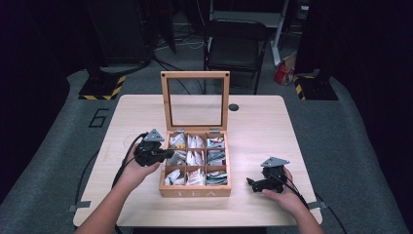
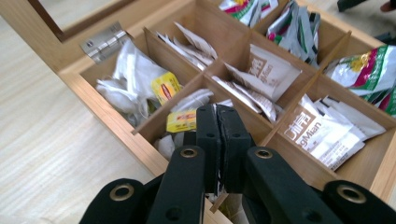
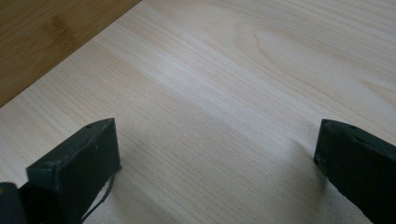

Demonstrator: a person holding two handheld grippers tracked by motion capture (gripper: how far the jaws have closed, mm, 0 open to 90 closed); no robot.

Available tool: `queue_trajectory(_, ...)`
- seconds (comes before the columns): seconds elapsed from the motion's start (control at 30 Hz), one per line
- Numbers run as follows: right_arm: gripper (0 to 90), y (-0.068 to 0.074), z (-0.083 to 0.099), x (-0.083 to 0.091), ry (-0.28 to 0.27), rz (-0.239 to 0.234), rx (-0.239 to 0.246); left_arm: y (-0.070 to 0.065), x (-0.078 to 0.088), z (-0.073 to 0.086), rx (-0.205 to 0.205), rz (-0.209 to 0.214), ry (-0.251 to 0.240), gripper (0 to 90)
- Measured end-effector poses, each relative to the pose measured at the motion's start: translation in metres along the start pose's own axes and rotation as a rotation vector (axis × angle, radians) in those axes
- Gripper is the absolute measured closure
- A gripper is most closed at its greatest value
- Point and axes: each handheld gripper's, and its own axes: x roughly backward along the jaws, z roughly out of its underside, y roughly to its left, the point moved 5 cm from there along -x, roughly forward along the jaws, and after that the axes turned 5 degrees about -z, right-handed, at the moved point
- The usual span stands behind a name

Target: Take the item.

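On the table (image 1: 272, 126), closed left tool (image 2: 218, 122) directly above the tea box's (image 1: 195, 191) yellow-tagged teabag (image 2: 181, 120).

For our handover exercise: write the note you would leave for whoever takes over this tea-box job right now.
Left hand-held gripper: jaws shut, at the tea box's left side, over the left column of compartments. Something thin may be pinched between the jaws; I cannot tell what.
Right hand-held gripper: jaws open, holding nothing, low over the bare table right of the box.
Box: lid up, nine compartments holding tea bags and sachets.
Done: lid opened, left jaws closed.
Left: confirm the grip, then lift out.
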Motion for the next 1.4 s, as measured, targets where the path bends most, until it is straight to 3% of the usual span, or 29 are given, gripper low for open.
queue_trajectory(0.37,0.0,0.0,0.0,0.0,0.0,0.0,0.0,-0.001,0.014,-0.017,0.012,-0.004,-0.081,88.7)
queue_trajectory(0.63,0.0,0.0,0.0,0.0,0.0,0.0,0.0,-0.001,0.024,-0.027,0.005,-0.01,-0.1,88.7)
queue_trajectory(1.4,0.0,0.0,0.0,0.0,0.0,0.0,0.0,0.012,0.043,-0.027,0.043,-0.05,-0.155,88.6)
